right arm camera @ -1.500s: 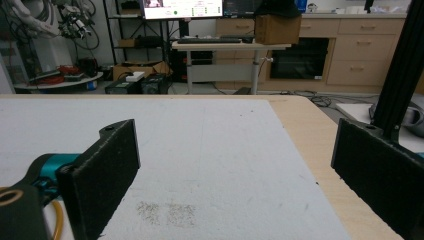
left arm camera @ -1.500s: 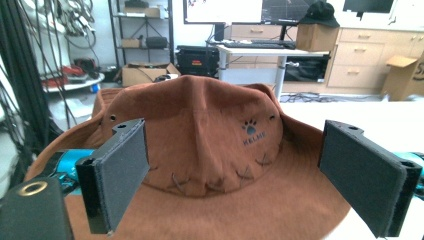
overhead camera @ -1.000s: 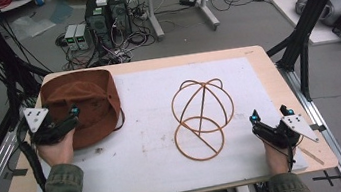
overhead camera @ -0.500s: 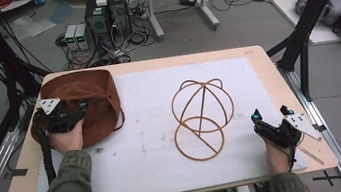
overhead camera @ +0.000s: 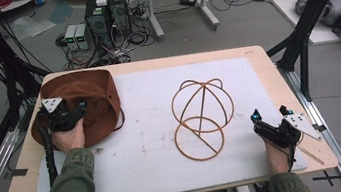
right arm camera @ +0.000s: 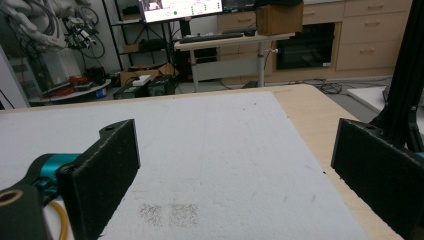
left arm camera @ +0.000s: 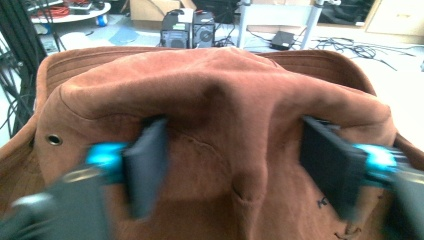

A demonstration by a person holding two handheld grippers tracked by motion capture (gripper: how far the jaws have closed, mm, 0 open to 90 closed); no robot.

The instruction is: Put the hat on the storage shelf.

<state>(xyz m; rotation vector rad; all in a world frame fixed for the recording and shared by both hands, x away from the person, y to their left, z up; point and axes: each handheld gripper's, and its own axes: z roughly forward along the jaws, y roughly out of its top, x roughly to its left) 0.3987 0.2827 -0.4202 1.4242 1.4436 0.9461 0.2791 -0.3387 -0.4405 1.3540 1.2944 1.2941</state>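
A brown suede hat (overhead camera: 95,94) lies at the table's far left. My left gripper (overhead camera: 81,110) rests over its near side, open. In the left gripper view the hat's creased crown (left arm camera: 225,100) bulges between the two spread jaws of that gripper (left arm camera: 240,162); the pads sit against the suede on either side without pinching it. A tan wire hat frame (overhead camera: 202,116) of rings and arches stands in the middle of the white mat. My right gripper (overhead camera: 269,112) is low at the near right, open and holding nothing, its jaws (right arm camera: 235,165) wide over bare mat.
A white mat (overhead camera: 155,148) covers most of the wooden table (overhead camera: 277,76). Black frame posts (overhead camera: 302,42) rise at the right edge, with more at the left. Computers and cables lie on the floor beyond the far edge.
My left gripper has moved forward and a little right, from the hat's near brim onto its crown. The right gripper and the wire frame have stayed put.
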